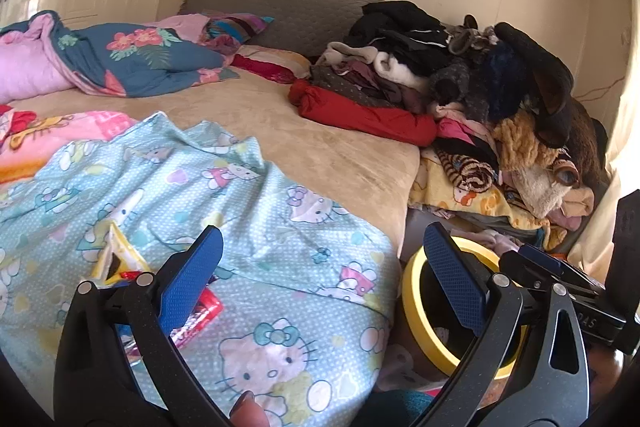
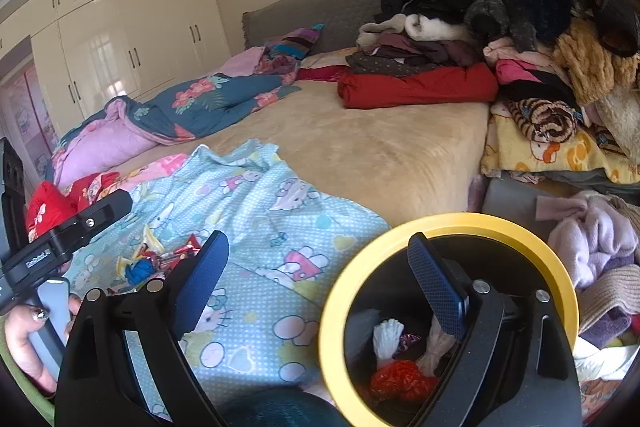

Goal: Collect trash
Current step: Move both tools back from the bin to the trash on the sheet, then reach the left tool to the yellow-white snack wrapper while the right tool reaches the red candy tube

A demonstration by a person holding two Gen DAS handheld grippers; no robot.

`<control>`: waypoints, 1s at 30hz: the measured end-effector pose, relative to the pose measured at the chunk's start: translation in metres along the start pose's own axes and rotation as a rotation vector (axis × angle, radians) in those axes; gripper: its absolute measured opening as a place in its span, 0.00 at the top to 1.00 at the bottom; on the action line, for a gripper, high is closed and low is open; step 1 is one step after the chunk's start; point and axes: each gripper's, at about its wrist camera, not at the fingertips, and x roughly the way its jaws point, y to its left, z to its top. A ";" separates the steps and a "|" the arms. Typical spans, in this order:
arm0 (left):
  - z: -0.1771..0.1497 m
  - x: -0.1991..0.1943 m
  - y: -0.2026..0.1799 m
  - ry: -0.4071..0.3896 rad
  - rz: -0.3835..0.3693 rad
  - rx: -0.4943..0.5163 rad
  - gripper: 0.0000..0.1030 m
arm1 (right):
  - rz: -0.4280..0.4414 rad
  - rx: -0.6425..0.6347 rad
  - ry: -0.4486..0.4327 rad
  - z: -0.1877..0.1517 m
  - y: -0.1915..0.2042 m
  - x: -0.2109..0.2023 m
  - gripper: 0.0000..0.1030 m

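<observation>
While some trash already lies inside the bin (image 2: 448,223), wrappers (image 2: 160,259) remain on the sheet (image 2: 256,211) beside it; left gripper (image 1: 320,279) and right gripper (image 2: 320,283) both gape, empty.

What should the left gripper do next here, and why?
Probably ease the open left gripper down and leftward onto the red wrapper beside its left finger. Wrappers lie loose on the light blue cartoon sheet, nothing is held, and the yellow-rimmed bin, already holding trash, waits beside the bed under the open right gripper.
</observation>
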 end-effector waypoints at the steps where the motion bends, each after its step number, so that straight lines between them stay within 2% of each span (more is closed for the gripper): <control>1: 0.000 -0.001 0.004 -0.003 0.003 -0.007 0.10 | 0.004 -0.002 -0.001 0.000 0.002 0.000 0.13; 19: 0.007 -0.017 0.053 -0.056 0.060 -0.083 0.10 | 0.076 -0.081 0.009 0.010 0.058 0.016 0.12; 30: 0.010 -0.026 0.087 -0.072 0.114 -0.120 0.10 | 0.119 -0.139 0.046 0.003 0.095 0.032 0.12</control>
